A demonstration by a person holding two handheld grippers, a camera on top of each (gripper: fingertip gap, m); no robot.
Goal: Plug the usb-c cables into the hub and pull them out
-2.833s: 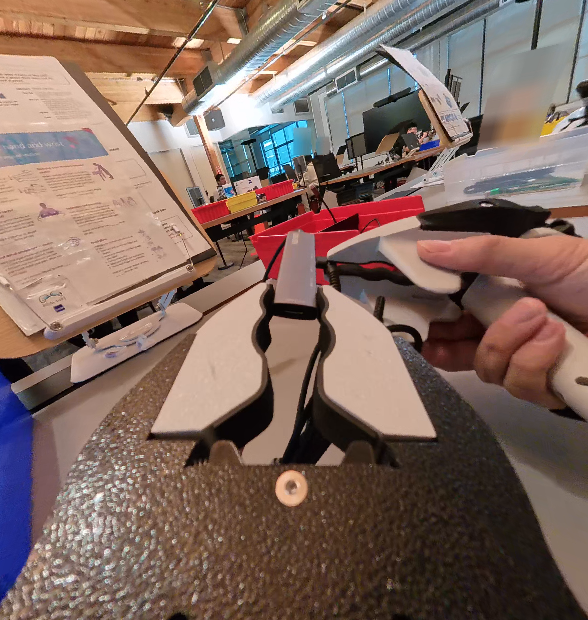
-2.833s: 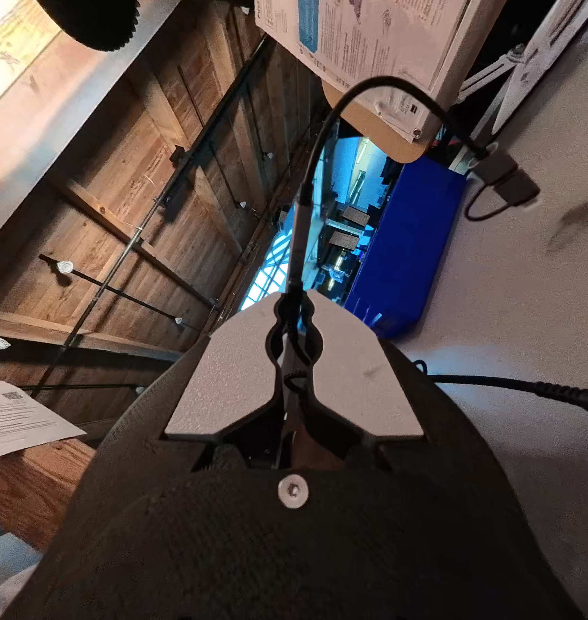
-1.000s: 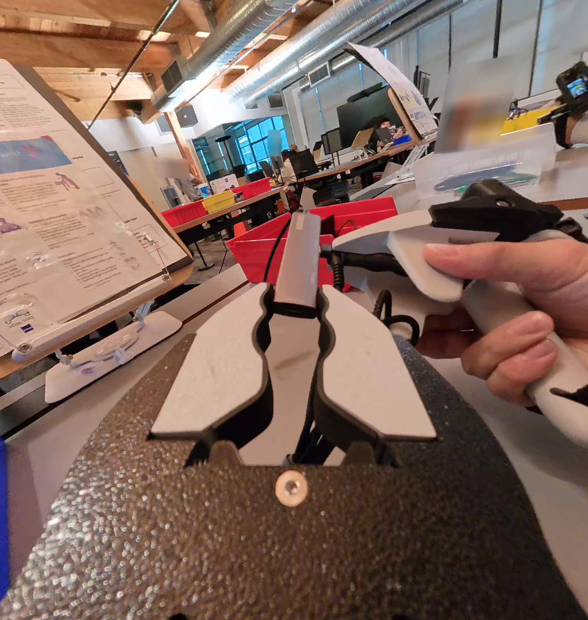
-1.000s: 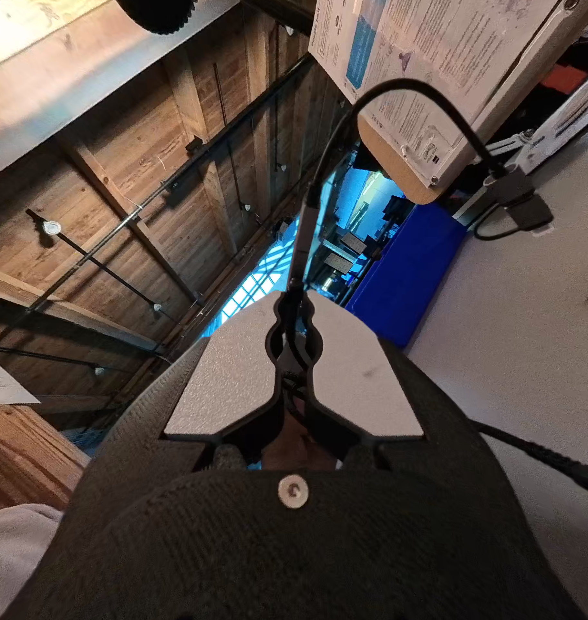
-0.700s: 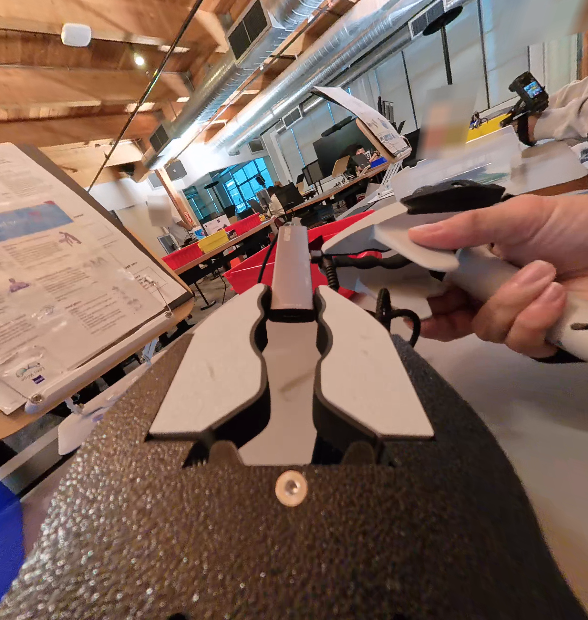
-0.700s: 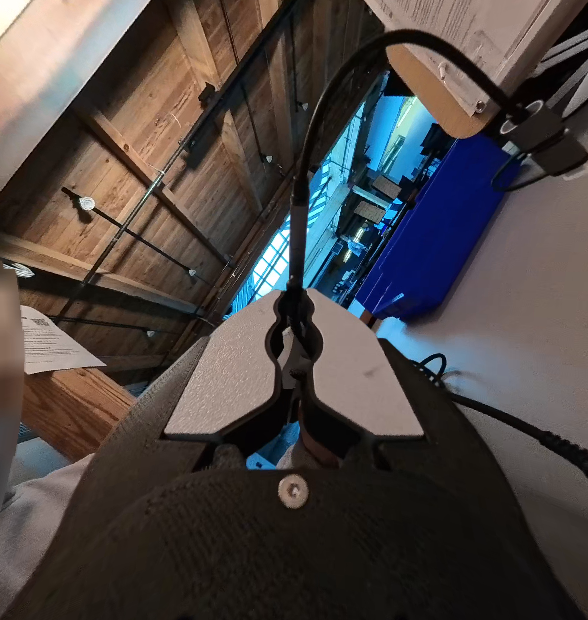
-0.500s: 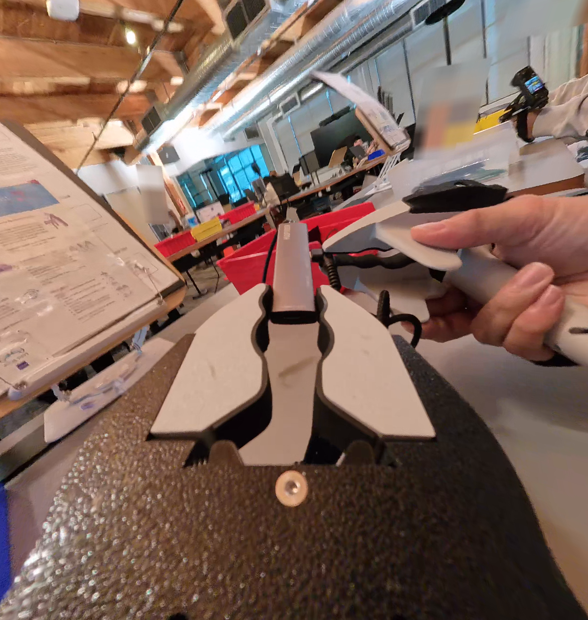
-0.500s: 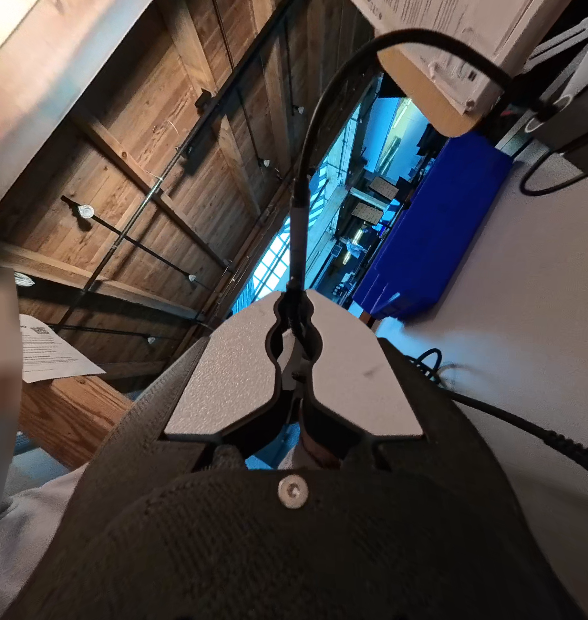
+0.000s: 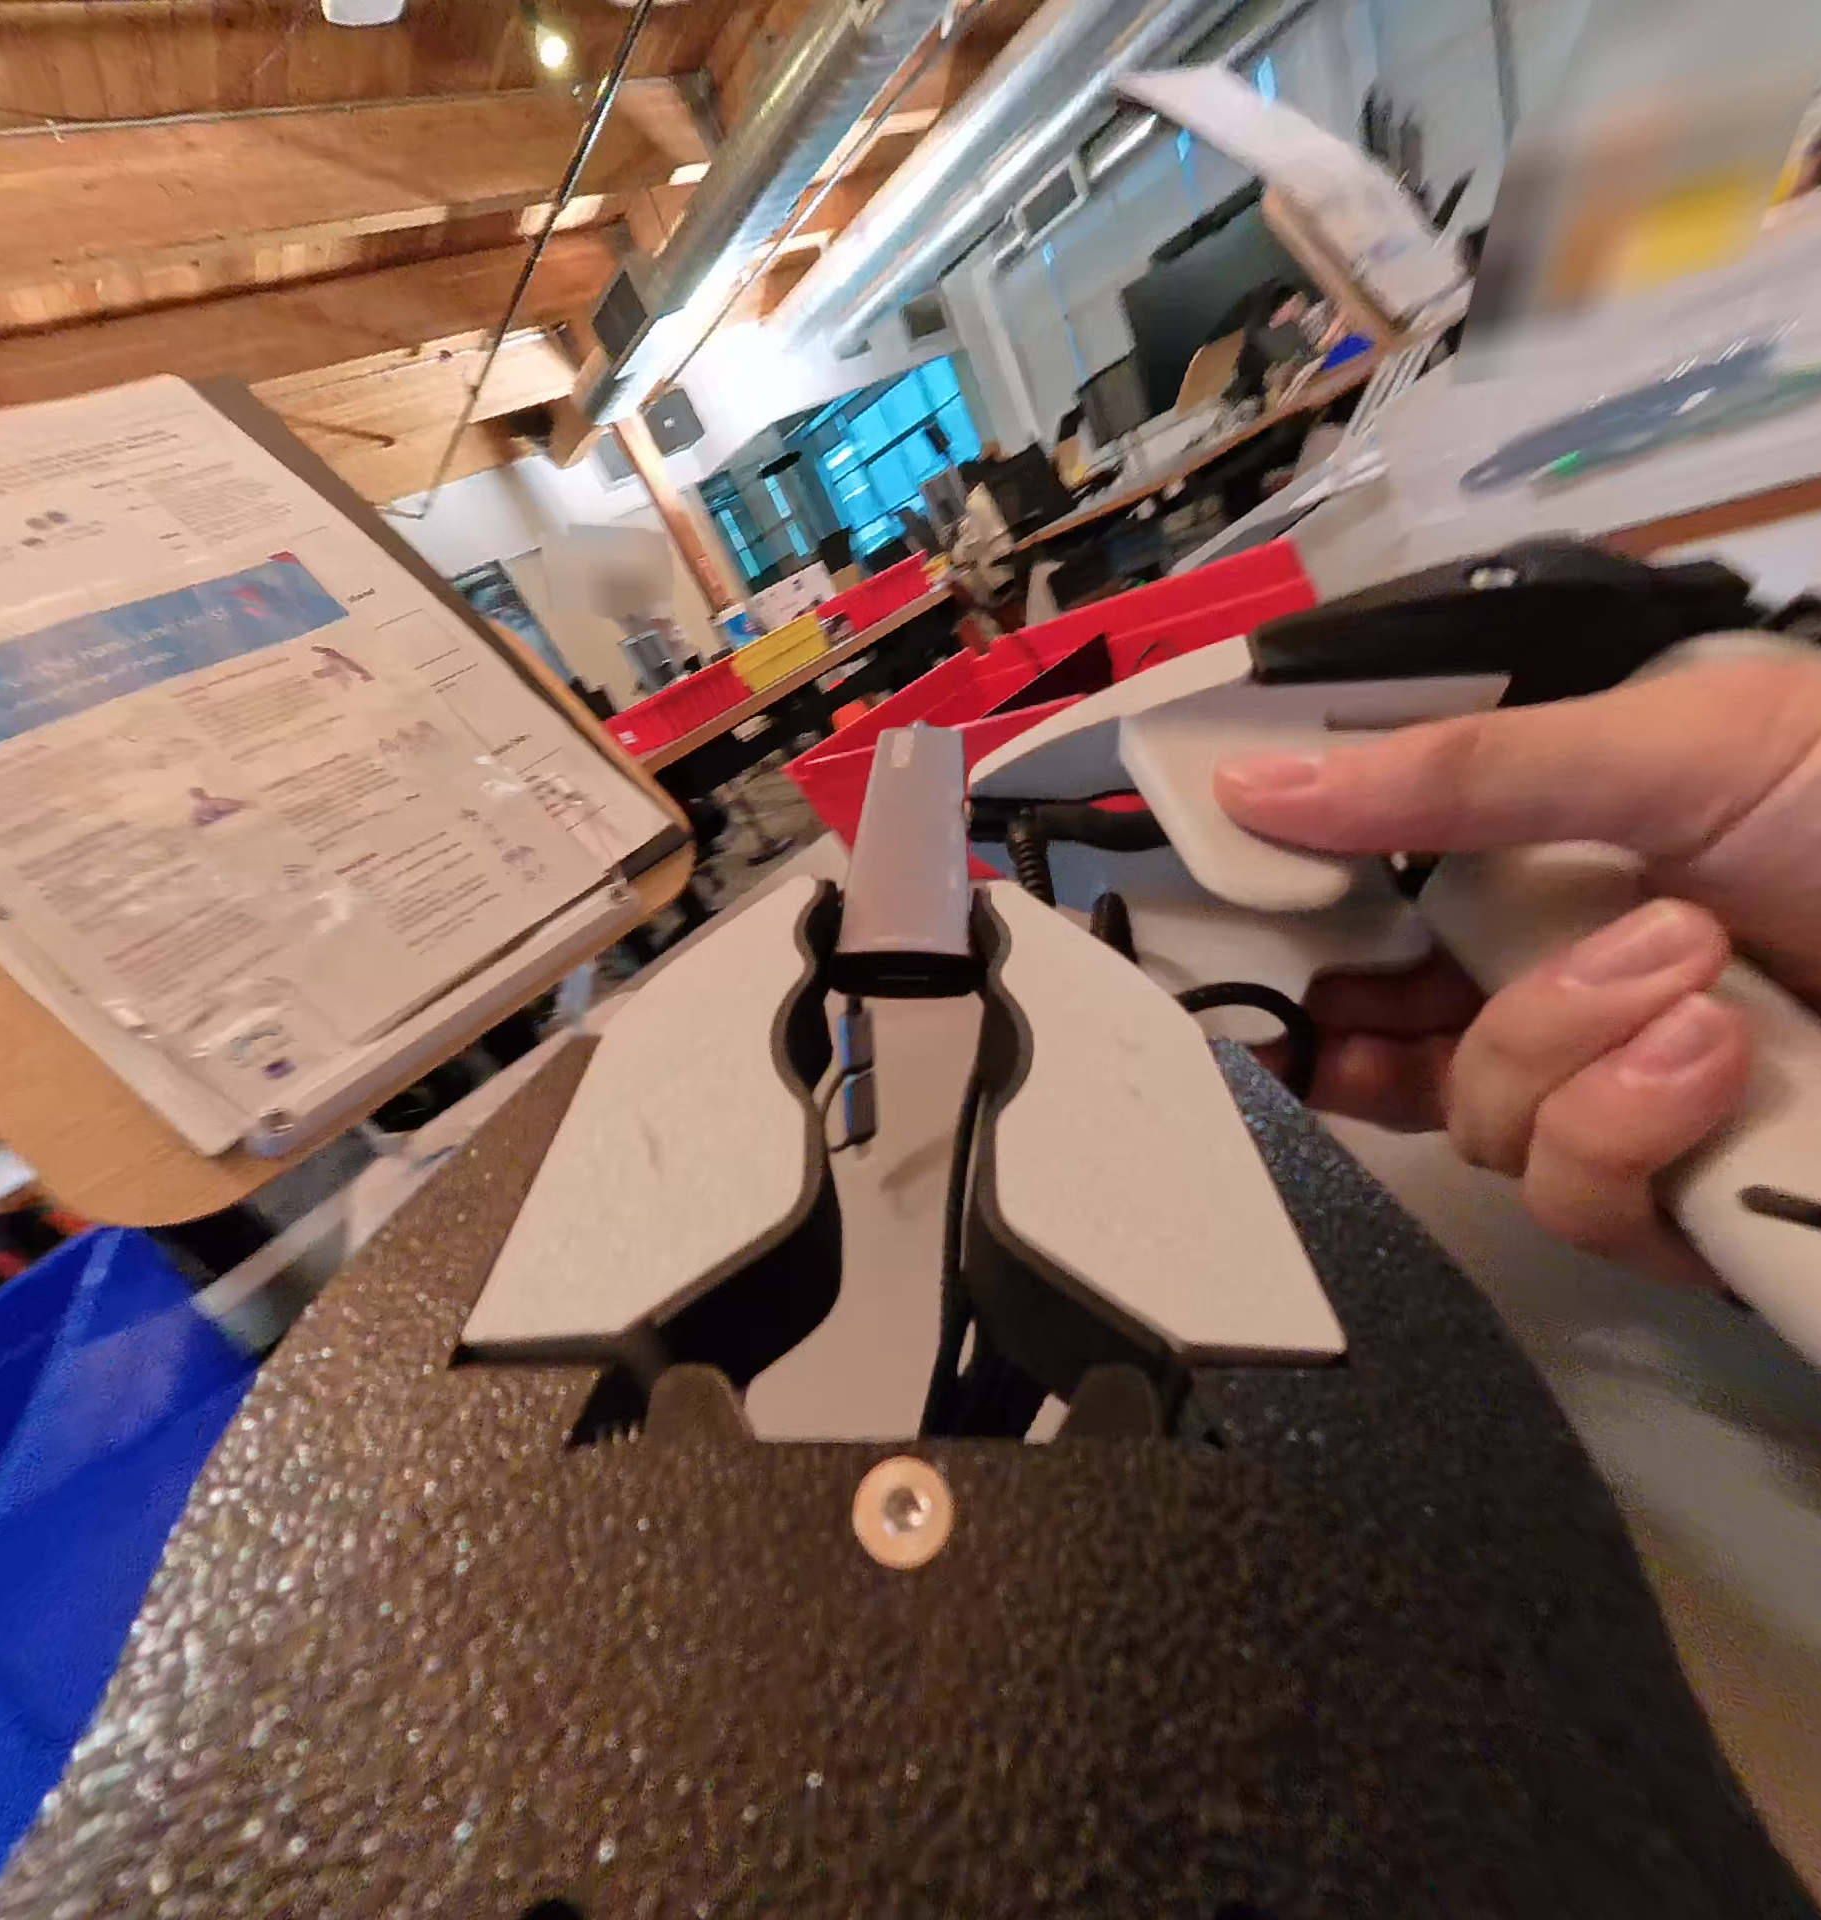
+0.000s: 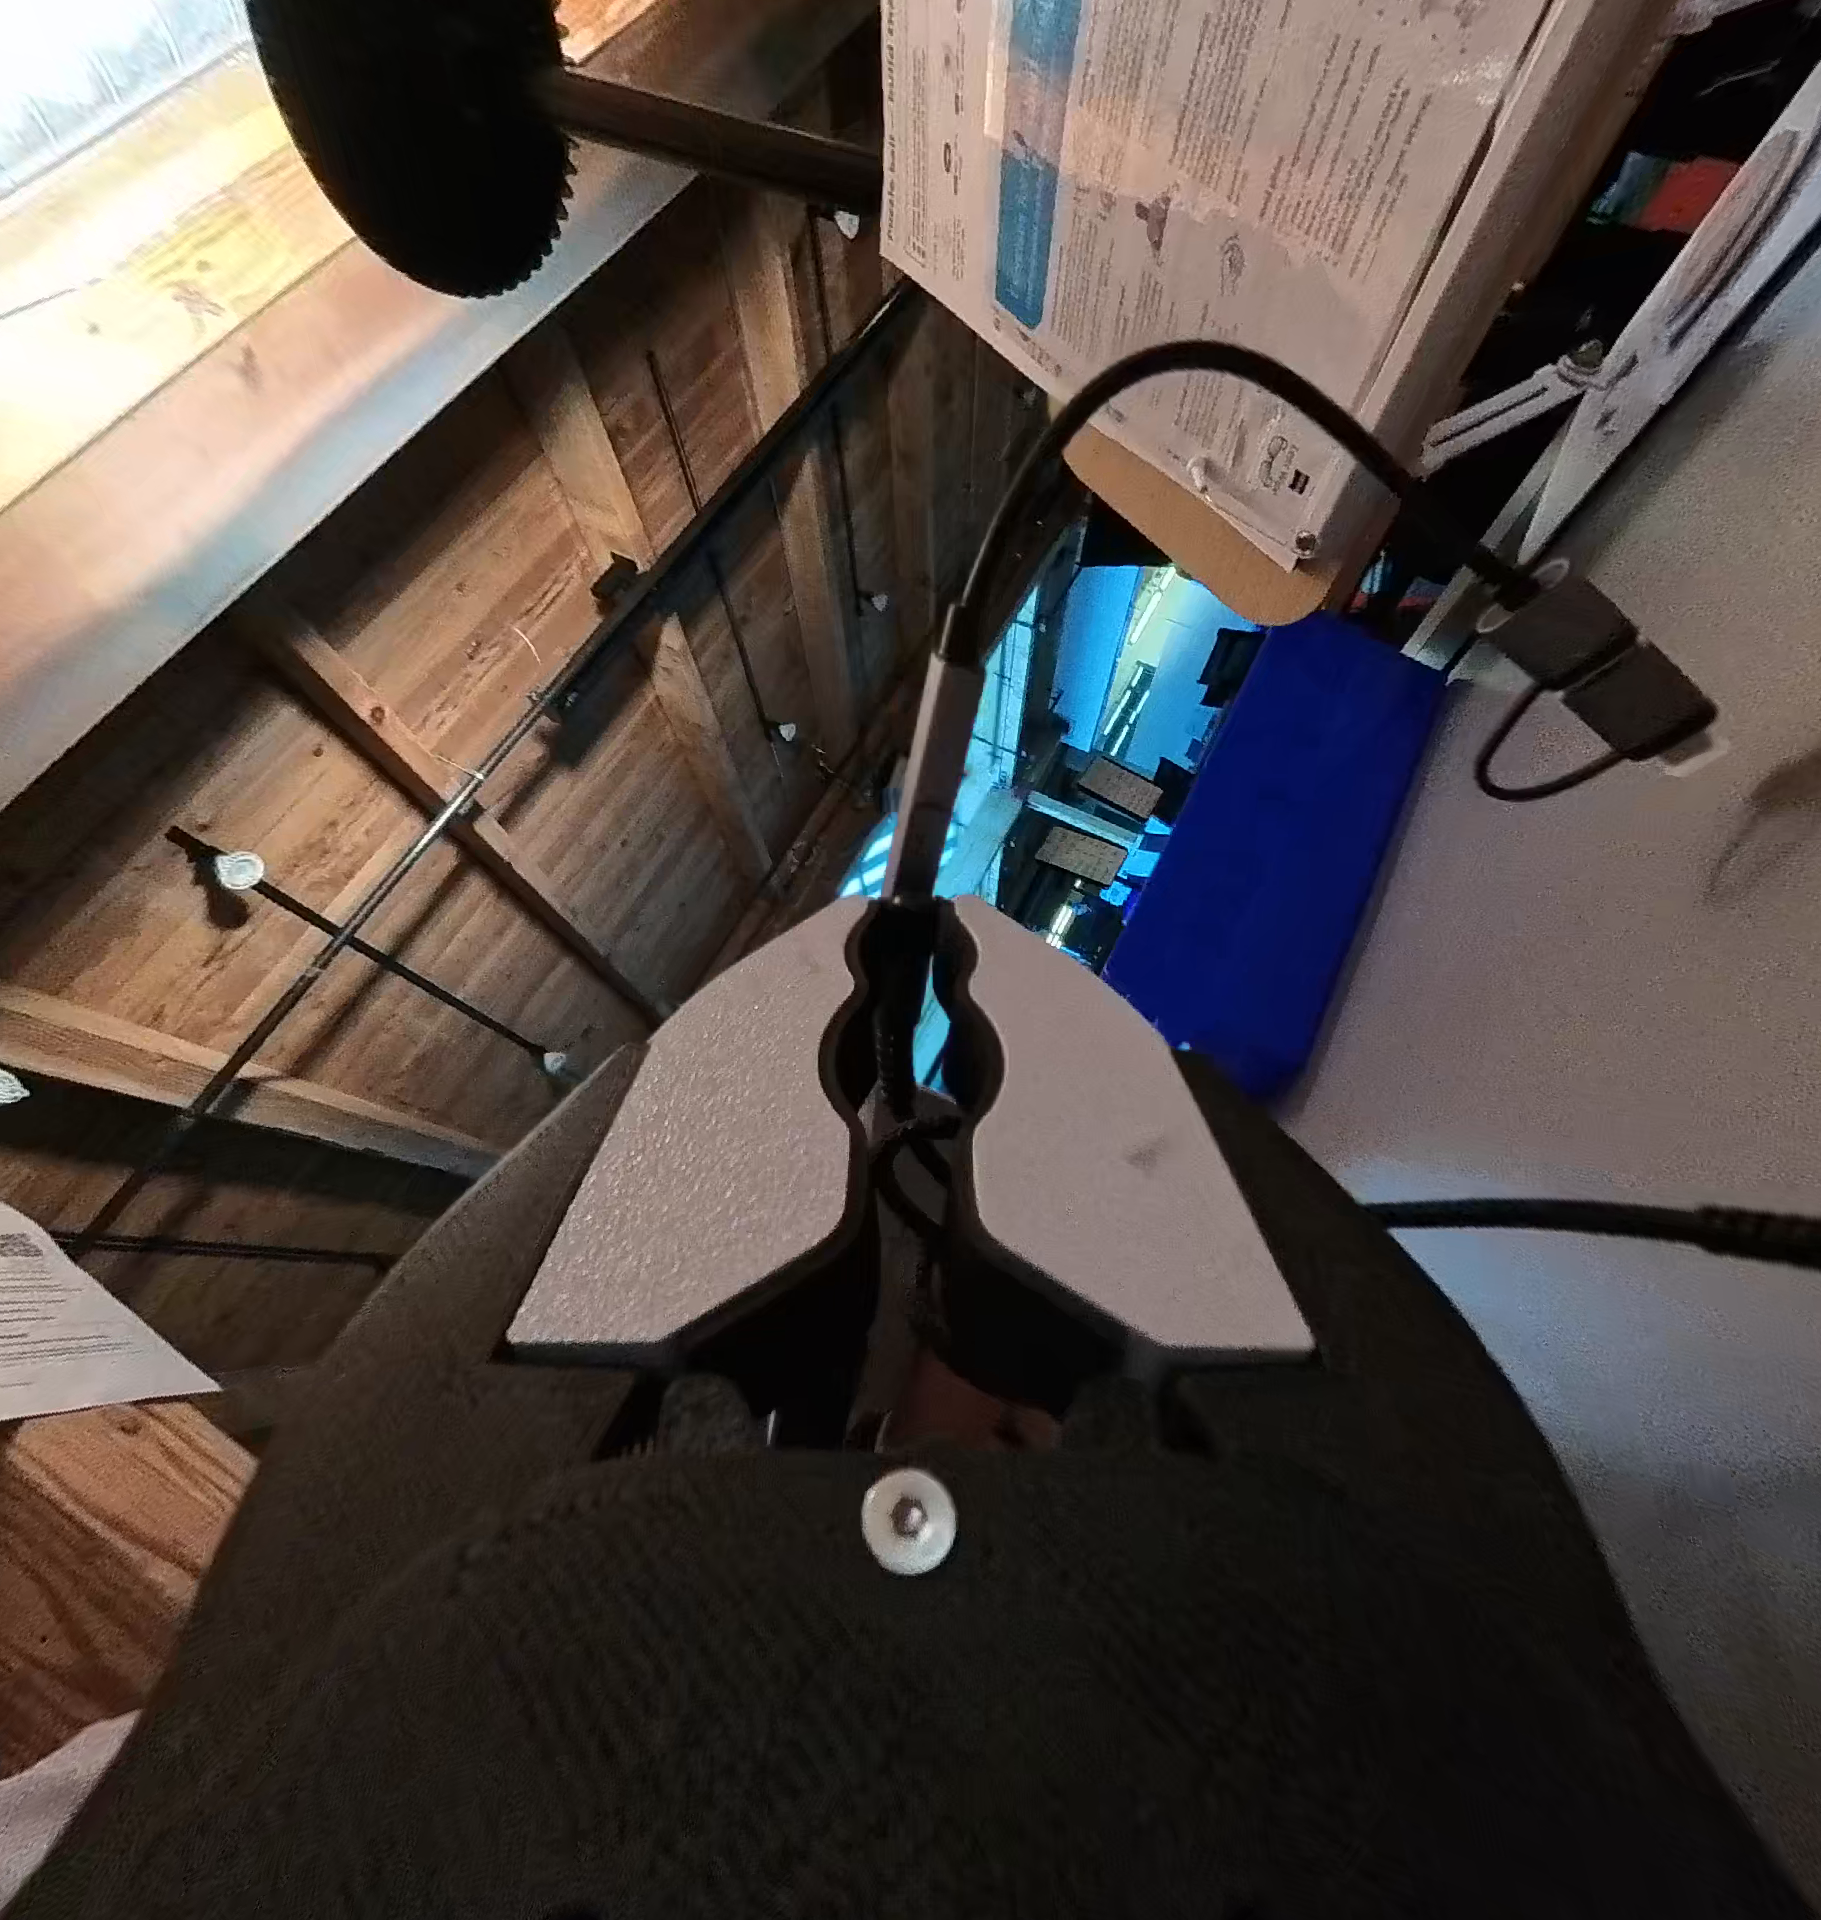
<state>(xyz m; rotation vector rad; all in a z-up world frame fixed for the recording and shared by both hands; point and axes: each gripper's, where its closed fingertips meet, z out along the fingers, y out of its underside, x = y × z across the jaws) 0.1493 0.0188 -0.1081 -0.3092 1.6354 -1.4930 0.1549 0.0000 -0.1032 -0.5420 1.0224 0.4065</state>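
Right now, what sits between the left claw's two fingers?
In the left wrist view, the grey hub stands clamped between the left claw fingertips; below its dark end, only bare table and a black cable show.

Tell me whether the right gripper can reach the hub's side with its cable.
Probably yes. The left gripper clamps the hub only by its near end, leaving its right side bare. The right gripper, jaws shut on the cable, sits close beside that side with nothing between.
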